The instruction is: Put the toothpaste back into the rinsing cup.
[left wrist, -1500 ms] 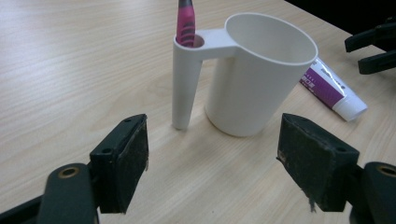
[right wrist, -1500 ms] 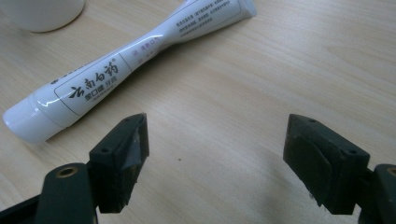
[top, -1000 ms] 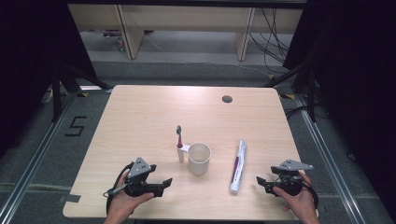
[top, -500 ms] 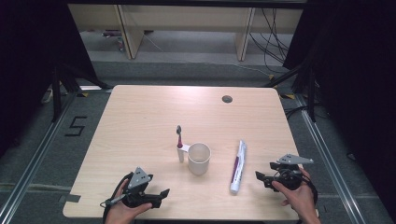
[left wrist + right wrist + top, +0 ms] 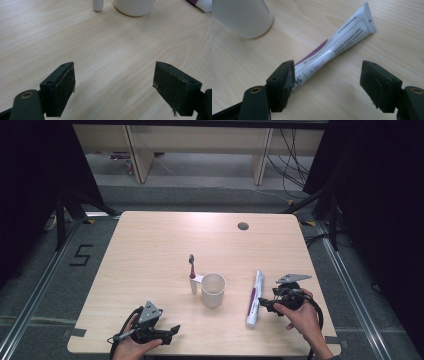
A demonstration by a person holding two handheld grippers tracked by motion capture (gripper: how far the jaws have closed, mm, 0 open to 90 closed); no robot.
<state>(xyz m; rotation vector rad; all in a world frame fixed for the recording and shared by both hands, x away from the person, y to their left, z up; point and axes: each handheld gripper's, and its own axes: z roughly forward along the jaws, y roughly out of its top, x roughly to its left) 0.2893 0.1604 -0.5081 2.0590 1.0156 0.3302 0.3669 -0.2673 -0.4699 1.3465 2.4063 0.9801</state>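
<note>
A white and purple toothpaste tube [image 5: 255, 297] lies flat on the wooden table [image 5: 165, 245], right of a white cup [image 5: 213, 290]. A toothbrush [image 5: 191, 270] lies just left of the cup. My right gripper [image 5: 262, 304] sits right beside the tube, open. In the right gripper view its jaws [image 5: 327, 75] straddle the near end of the tube [image 5: 337, 50] without pressing it, and they have just been closing a little. My left gripper [image 5: 172, 330] rests near the front edge, open with nothing between its fingers [image 5: 113, 72]. It faces the cup [image 5: 133, 6].
A small round cable hole [image 5: 243, 226] sits near the table's far edge. Bare wood spreads across the left and far parts of the table. Dark floor and desk legs lie beyond it.
My right gripper has moved left and slightly up, from the table's right edge to the tube. The left hand has slid slightly toward the near edge.
</note>
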